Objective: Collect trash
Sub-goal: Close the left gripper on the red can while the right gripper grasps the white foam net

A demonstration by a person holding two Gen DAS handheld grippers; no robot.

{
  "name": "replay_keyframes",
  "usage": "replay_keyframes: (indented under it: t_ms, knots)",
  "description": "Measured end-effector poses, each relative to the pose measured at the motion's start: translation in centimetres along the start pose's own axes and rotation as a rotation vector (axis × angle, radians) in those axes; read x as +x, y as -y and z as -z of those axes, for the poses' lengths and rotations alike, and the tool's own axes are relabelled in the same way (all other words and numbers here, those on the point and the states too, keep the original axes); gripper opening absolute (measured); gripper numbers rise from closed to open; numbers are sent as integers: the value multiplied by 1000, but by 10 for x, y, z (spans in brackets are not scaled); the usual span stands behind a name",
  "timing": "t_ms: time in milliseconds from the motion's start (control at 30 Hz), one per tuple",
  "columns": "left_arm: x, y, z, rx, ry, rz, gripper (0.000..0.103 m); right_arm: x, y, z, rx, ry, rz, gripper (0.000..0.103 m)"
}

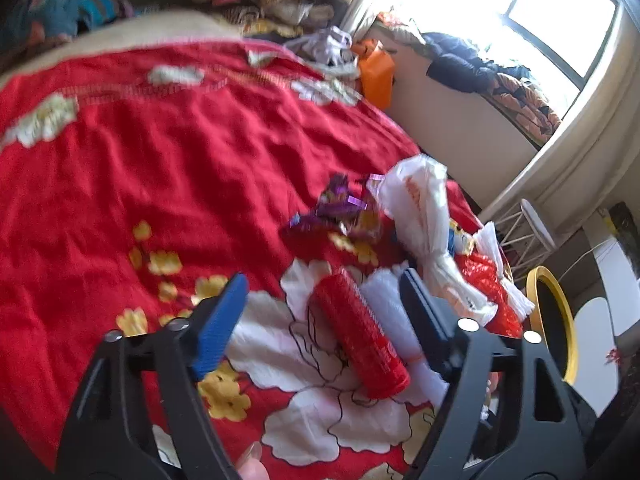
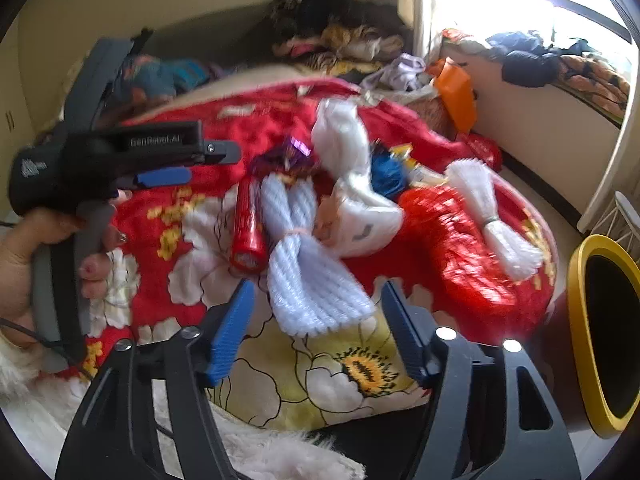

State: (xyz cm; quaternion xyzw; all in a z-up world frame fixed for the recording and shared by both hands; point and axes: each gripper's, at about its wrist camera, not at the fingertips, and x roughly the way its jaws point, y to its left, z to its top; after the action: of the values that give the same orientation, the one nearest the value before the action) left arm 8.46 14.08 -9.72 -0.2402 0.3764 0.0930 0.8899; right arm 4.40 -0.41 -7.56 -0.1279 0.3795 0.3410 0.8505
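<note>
On the red flowered blanket a red cylinder lies between the fingers of my left gripper, which stands open with its pads clear of it. In the right wrist view my right gripper is open over the near end of a white foam net; the pads do not press it. Beyond lie a purple wrapper, a white plastic bag, a red mesh bag and a second foam net. A hand holds the left gripper at the left.
A yellow-rimmed bin stands off the bed's right corner. An orange bag and piled clothes sit at the far end. Clothing covers the window ledge. A white wire stool stands beside the wall.
</note>
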Motion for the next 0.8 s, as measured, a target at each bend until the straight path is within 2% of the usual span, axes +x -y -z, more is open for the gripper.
replay_keyframes:
  t_ms: [100,133,167,467,800]
  knots:
    - [9,-5,6,-45,-58,18,56,12,-3,3,-19,-38,-7,34]
    - [12,-6,7,-60,-74,31,53,14,-3,5,-17,-46,-12,23]
    - [15,-6,10,-73,-95,45,52,15,-2,7,-12,-49,-20,19]
    - [29,2,23,-102,-164,109,39,8,7,14,40,-32,-65,15]
    - [43,0,28,-141,-206,165,39,0,19,15,118,-8,-119,14]
